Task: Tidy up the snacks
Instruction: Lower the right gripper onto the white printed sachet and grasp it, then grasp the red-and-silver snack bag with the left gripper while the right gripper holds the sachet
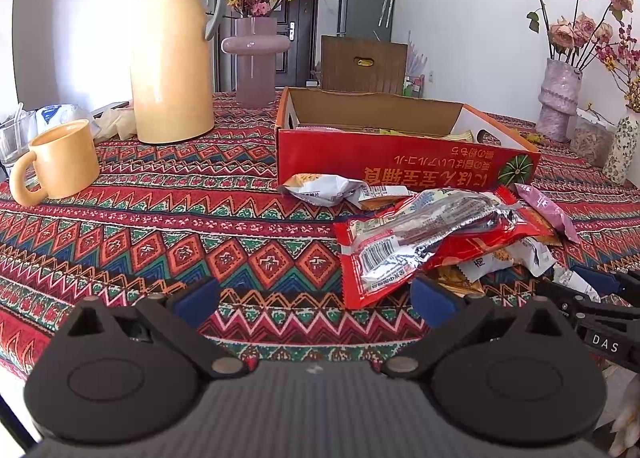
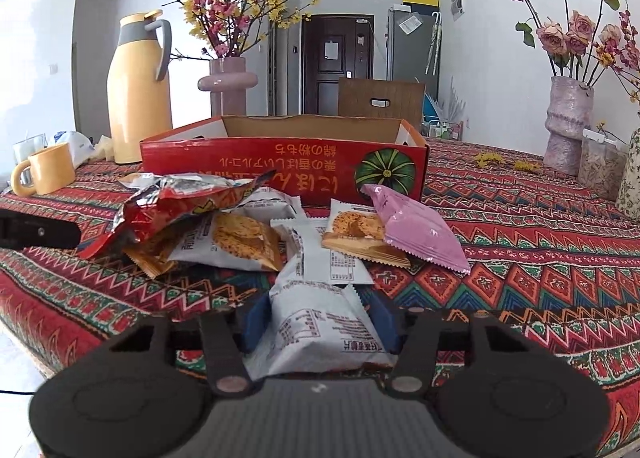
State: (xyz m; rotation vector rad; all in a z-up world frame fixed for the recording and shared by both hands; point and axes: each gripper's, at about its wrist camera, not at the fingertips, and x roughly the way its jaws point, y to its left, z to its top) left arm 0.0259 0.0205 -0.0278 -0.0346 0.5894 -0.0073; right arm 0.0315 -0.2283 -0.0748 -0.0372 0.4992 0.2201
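The white snack packet [image 2: 320,322] sits in the lower middle of the right wrist picture, squeezed between the two blue pads of the right gripper [image 2: 320,324]. Its long side runs straight away from the camera, toward the red box [image 2: 280,162] in the middle of the frame. The box is open on top and stands just behind the pile of snacks [image 2: 256,230], so I think the packet needs to go up and forward, over the near wall.

The left gripper [image 1: 316,298] is at the bottom of the left wrist picture. Its jaws are wide apart and hold nothing. The pile lies to the right of its jaws, with a long red packet [image 1: 420,246] nearest, touching or almost touching the right blue pad [image 1: 430,298]. The red box stands farther back, in the upper right middle of that frame. The right hand is the one ready for the box.
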